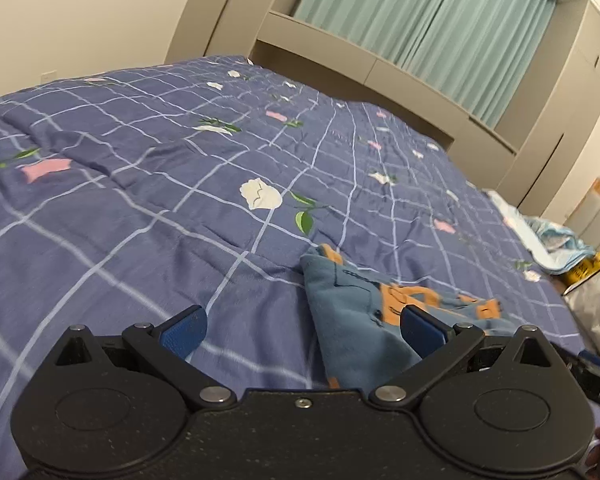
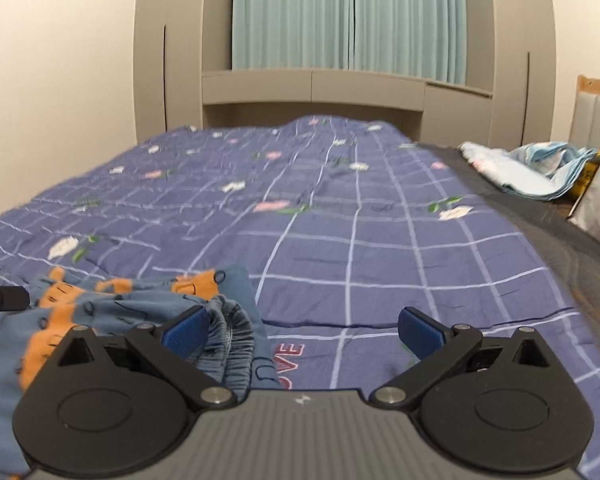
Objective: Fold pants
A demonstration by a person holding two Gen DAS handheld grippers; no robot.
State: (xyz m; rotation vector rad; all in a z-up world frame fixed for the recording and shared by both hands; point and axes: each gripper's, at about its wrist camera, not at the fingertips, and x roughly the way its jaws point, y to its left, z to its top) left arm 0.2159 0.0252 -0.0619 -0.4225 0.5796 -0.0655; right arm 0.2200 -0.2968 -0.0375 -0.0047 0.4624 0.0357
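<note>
The pants (image 1: 352, 312) are blue with orange patches and lie crumpled on the bed's blue checked quilt (image 1: 160, 184). In the left wrist view a leg end lies between the jaws, toward the right finger. My left gripper (image 1: 302, 330) is open just above it. In the right wrist view the pants (image 2: 112, 308) lie at lower left, with the elastic waistband (image 2: 236, 336) bunched next to my left finger. My right gripper (image 2: 304, 332) is open and empty over the quilt (image 2: 380, 248). The left gripper's tip (image 2: 4, 300) shows at the far left edge.
A light blue crumpled cloth (image 2: 532, 168) lies at the bed's far right side, also in the left wrist view (image 1: 556, 244). A white bag (image 1: 596, 308) and a yellow item (image 1: 584, 268) stand off the bed's right edge. Beige cabinets and a teal curtain (image 2: 348, 12) are behind the bed.
</note>
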